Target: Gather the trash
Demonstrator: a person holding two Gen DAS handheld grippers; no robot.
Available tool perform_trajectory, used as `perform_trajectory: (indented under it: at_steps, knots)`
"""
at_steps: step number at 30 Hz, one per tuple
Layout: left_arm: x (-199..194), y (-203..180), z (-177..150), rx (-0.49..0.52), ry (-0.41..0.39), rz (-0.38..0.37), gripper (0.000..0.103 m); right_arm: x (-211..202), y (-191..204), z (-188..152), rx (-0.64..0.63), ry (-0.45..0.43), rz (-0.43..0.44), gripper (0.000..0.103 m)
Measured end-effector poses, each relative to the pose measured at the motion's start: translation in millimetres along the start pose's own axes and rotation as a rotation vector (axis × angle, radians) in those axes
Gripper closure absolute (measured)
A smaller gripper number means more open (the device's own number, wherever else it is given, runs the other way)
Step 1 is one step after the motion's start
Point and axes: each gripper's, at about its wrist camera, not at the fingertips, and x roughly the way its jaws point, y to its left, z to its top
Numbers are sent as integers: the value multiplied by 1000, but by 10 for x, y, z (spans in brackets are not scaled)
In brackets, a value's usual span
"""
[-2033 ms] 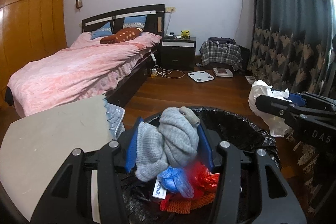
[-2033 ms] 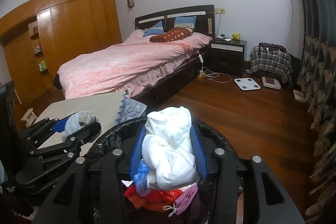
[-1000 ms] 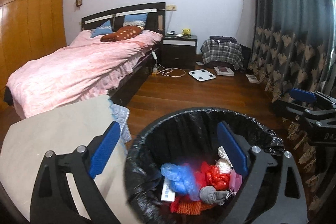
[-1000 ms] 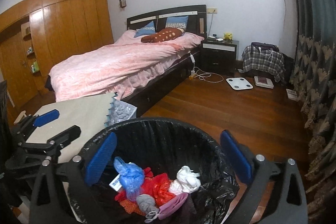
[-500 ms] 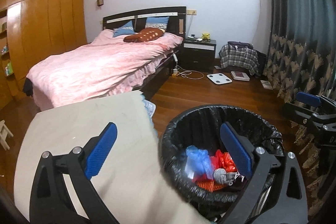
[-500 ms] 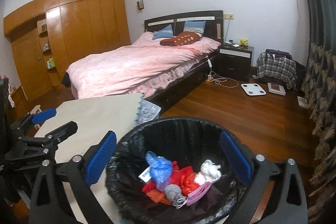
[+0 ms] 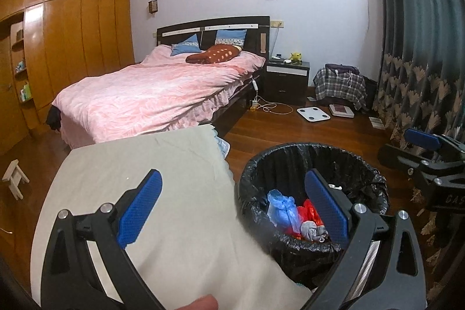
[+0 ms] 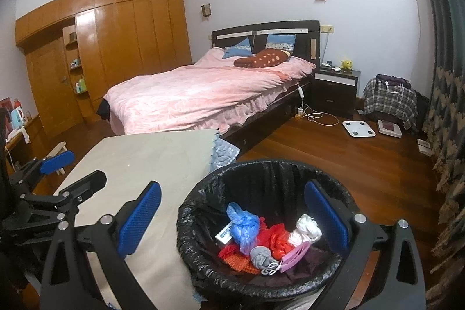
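A black-lined trash bin (image 7: 293, 153) (image 8: 261, 167) stands on the wood floor beside a table. Inside lie a blue plastic bag (image 8: 242, 225), red wrappers (image 8: 276, 237), a grey sock ball (image 8: 260, 254), white crumpled paper (image 8: 308, 225) and a pink mask (image 8: 293, 256). My left gripper (image 7: 232, 205) is open and empty, above the table edge and bin rim. My right gripper (image 8: 232, 218) is open and empty above the bin. Each gripper shows in the other's view: the right one (image 7: 418, 147), the left one (image 8: 62, 167).
A table with a beige cloth (image 7: 139, 170) (image 8: 151, 159) sits left of the bin. A pink bed (image 8: 203, 95) lies behind, with a nightstand (image 8: 334, 89), a floor scale (image 8: 357, 129) and a cable on the floor. Curtains (image 7: 418, 63) hang at the right.
Both grippers opened and dropped the grey sock and white paper into the bin. Since then both have pulled up and leftward, bringing more of the table into view.
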Motion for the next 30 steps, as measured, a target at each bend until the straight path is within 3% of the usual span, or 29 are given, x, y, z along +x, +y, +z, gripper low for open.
perform_trajectory:
  at_steps: [30]
  knots:
    - [-140, 157, -134, -32, 12, 29, 7, -6, 158, -91, -26, 9, 2, 6]
